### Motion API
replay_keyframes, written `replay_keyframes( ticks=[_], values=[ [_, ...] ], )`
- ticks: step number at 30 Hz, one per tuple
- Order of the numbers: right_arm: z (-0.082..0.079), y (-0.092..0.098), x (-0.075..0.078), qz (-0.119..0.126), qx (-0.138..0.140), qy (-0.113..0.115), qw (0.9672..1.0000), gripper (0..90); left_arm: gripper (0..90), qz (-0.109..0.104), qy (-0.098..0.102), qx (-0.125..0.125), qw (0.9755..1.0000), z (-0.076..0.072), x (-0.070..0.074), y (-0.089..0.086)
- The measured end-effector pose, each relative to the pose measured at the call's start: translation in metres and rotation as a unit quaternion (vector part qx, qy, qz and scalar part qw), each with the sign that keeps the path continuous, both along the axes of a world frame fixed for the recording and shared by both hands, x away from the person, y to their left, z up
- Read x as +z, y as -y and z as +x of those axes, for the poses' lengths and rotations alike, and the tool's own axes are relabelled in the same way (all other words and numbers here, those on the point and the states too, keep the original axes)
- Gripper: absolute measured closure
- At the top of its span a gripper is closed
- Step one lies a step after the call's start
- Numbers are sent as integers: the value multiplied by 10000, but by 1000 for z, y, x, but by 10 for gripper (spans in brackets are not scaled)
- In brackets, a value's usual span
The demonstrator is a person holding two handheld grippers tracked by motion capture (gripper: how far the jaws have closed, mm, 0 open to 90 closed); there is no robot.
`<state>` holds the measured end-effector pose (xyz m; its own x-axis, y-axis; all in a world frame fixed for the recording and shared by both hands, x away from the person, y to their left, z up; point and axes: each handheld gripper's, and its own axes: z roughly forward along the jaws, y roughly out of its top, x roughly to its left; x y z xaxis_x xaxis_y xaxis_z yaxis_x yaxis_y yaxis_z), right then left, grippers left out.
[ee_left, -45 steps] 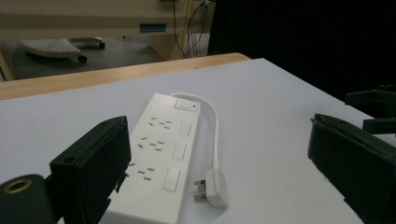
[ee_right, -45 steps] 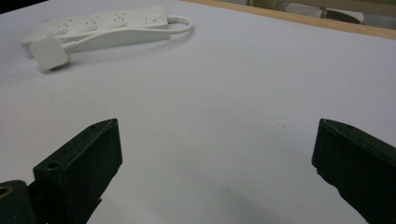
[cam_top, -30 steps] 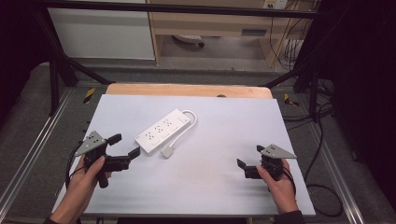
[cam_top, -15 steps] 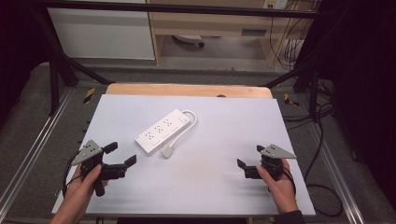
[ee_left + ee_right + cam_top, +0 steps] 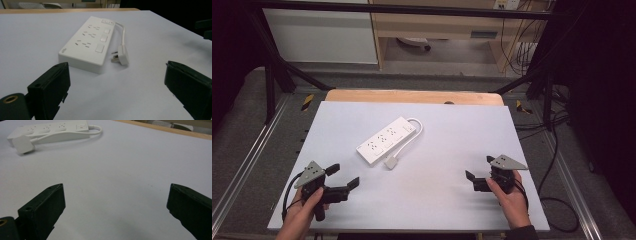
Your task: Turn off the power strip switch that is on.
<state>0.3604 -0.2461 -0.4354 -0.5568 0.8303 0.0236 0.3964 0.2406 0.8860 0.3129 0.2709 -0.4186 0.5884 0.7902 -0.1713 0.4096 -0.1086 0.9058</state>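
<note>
High view: a white plastic three-socket power strip (image 5: pixel 386 141) lies diagonally near the middle of the white tabletop (image 5: pixel 452 130), its short white cable looping round to a flat white plug (image 5: pixel 390 162) resting just beside its near end. The left gripper (image 5: pixel 343 176) sits near the table's front left corner, jaws spread wide, empty, pointing toward the strip. The right gripper (image 5: pixel 478 173) rests at front right, well apart from the strip, jaws likewise spread and empty.

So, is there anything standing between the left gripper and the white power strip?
Nothing visible: only bare white table lies between the open left gripper and the white plastic power strip.
</note>
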Motion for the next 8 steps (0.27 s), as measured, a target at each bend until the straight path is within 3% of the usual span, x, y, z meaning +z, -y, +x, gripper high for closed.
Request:
replay_keyframes(
  ticks=[2, 5, 8],
  values=[
    [1, 0, -1, -63, -59, -39, 10000, 25, 63, 5, -72, -72, 9999, -3, -5, 3],
    [3, 1, -4, -151, -216, -125, 9996, 24, 61, 211, -215, 69, 9995, -5, -9, 5],
    [6, 1, -9, -325, -473, -294, 9979, 21, 67, 116, -202, 105, 9997, -5, -7, 4]
  ],
)
